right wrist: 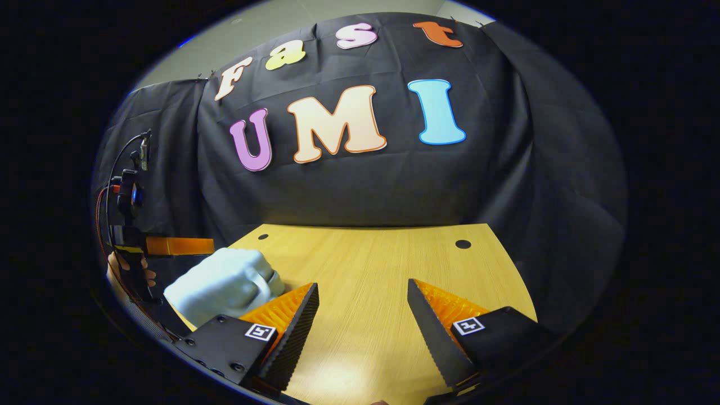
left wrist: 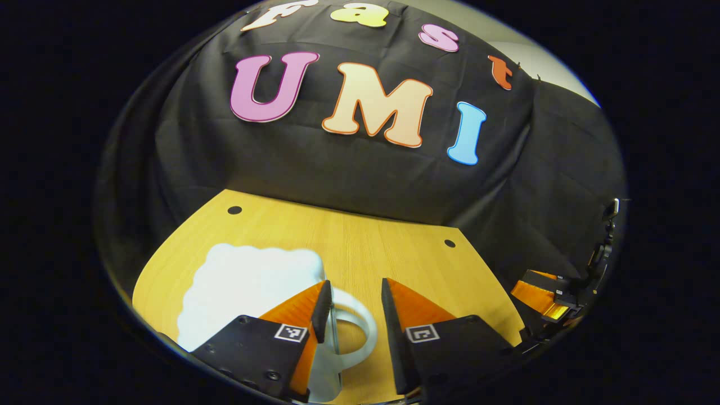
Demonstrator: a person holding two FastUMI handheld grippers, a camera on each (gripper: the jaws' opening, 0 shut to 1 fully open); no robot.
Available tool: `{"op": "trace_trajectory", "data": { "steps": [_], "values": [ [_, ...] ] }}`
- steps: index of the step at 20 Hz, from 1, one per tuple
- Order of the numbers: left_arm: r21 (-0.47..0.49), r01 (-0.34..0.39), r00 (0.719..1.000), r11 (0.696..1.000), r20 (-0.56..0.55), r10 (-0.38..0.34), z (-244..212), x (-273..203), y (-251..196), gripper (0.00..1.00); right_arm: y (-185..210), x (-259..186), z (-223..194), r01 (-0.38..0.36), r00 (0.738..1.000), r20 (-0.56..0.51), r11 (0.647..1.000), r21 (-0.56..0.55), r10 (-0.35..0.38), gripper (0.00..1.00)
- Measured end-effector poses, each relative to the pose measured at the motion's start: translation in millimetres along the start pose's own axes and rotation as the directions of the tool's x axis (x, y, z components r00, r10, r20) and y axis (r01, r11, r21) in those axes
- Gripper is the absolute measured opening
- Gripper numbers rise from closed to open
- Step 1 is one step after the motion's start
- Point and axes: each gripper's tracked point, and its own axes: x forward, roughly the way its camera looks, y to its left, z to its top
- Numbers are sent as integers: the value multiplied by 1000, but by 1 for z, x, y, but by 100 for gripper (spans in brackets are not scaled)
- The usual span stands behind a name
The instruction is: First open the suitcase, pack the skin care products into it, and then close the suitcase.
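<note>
In the left gripper view, the left tongs [left wrist: 355, 306] stood released at the bottom of the frame, fingers apart on either side of the white suitcase's looped handle [left wrist: 360, 332], whether touching it could not be told. The white, scallop-edged suitcase [left wrist: 247, 287] lay closed on the worktop [left wrist: 382, 247] at lower left. At the right edge, the right tongs [left wrist: 543, 298] showed orange, farther off.

In the right gripper view, the right tongs [right wrist: 363, 315] were released over bare wood at the bottom. The suitcase [right wrist: 225, 284] sat at lower left, with a hand [right wrist: 126, 273] and the other gripper beside it.

Beyond, two dark holes marked the worktop's far edge; black cloth [right wrist: 365, 185] draped behind.
</note>
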Motion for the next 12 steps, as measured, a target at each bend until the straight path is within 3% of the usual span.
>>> {"op": "trace_trajectory", "data": {
  "steps": [1, 4, 8, 12],
  "values": [
    [12, -20, 1000, 1000, 20, 19, 3, -3, -4, 63, 2, -4, 7, -7, 1000, 14, 1000, -8, 7, 98],
    [59, -99, 992, 993, 87, 94, 15, -15, -7, 79, 14, -20, 39, -22, 995, 99, 1000, -9, 23, 98],
    [121, -198, 948, 973, 275, 159, 58, -51, -10, 78, 47, -51, 108, -7, 956, 294, 1000, 0, 6, 97],
    [228, -188, 942, 955, 316, 110, 68, -64, -32, 84, 80, -88, 156, 20, 905, 426, 1000, -17, -10, 98]
  ]
}}
